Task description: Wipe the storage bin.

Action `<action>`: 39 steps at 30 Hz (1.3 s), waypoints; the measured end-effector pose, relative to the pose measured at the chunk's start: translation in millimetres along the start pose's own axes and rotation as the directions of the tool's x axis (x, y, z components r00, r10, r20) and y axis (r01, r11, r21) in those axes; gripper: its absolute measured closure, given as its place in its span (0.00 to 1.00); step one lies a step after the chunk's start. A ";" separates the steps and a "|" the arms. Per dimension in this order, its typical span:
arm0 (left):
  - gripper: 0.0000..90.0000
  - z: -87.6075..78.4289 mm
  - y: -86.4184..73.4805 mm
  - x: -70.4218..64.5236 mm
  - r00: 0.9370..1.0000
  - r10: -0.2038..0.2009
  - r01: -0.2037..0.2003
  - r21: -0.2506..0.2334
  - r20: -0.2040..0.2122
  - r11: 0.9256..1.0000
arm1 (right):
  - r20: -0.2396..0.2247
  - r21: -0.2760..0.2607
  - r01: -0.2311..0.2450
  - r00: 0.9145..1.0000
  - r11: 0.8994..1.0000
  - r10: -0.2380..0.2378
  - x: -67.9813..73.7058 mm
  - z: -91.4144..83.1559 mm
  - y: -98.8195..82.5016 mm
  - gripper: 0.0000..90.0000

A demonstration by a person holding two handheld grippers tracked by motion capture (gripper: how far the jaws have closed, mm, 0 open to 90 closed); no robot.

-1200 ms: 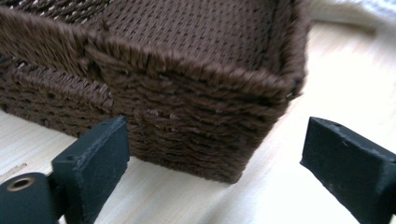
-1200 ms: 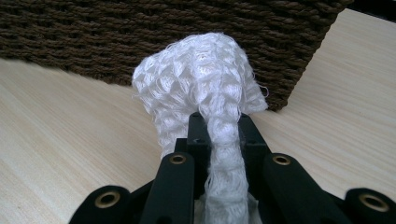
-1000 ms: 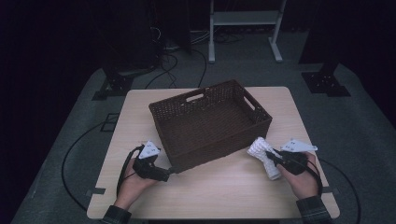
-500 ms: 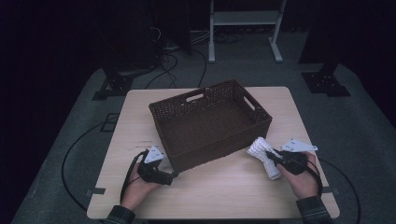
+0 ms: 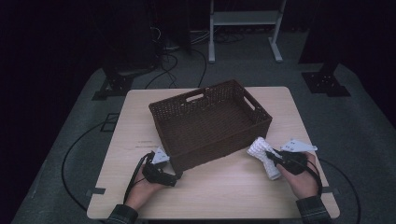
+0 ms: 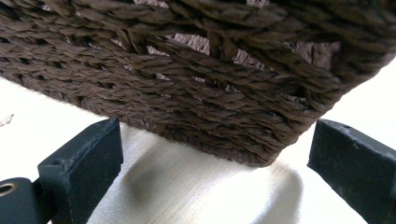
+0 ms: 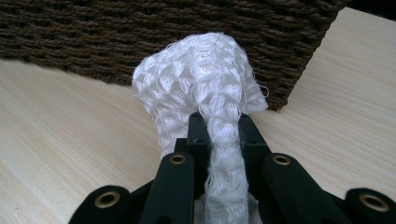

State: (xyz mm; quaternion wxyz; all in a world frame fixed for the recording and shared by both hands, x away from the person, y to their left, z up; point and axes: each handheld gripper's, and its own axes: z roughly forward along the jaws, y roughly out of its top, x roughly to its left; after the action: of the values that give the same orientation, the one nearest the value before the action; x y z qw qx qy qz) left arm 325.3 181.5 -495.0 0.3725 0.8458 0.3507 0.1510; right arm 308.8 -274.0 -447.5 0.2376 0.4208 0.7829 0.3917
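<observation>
Basket (image 5: 210, 126) sits mid-table (image 5: 233, 186), turned a bit so one corner points at us around 7 o'clock. Our left claw (image 5: 173, 176) is parked right at that corner, low on the table, with its jaws spread wide and nothing between them. In the left gripper view the woven corner (image 6: 261, 149) hangs just ahead of the two black pads (image 6: 84, 163), not touching either. We'd guess it's down there to steady or nudge the basket, since the wicker looks light and would slide easily.

Over at 4 o'clock from the basket, our right claw (image 5: 275, 158) is clamped tight on a white knitted cloth (image 5: 264, 156), rolled or bunched up. The right gripper view shows a narrow strand of it squeezed between the jaws, with the puffy end (image 7: 201, 79) sticking out front, close to the basket's near wall. Pinching the thin part probably makes sense: soft knit squashes down, so a tight grip keeps it from slipping out. Looks like it's headed into the basket, which has nothing in it yet.
</observation>
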 end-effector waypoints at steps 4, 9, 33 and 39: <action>0.04 3.7 -2.4 1.2 1.000 -0.008 0.008 -0.005 -0.018 1.000 | -0.001 0.001 -0.001 1.000 1.000 0.001 0.5 0.2 0.1 0.88; 0.05 5.3 -1.9 0.8 0.999 -0.001 0.000 -0.005 -0.033 1.000 | 0.001 0.000 0.003 1.000 1.000 -0.003 0.7 0.9 -0.1 0.88; 0.25 3.5 -1.9 0.2 1.000 0.028 -0.028 -0.018 -0.006 0.999 | 0.037 0.009 -0.029 0.999 1.000 0.029 -17.0 -4.3 -3.3 0.87; 0.25 3.5 -2.0 0.3 1.000 0.028 -0.028 -0.019 -0.006 0.999 | 0.051 -0.014 -0.048 0.998 0.999 0.049 -27.2 -9.8 -1.0 0.87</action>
State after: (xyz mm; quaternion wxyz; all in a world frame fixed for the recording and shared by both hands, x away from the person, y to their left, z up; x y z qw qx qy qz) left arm 326.3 180.8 -498.8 0.3773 0.8467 0.3385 0.1620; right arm 316.0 -301.4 -441.5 0.2505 0.4480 0.7638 0.3914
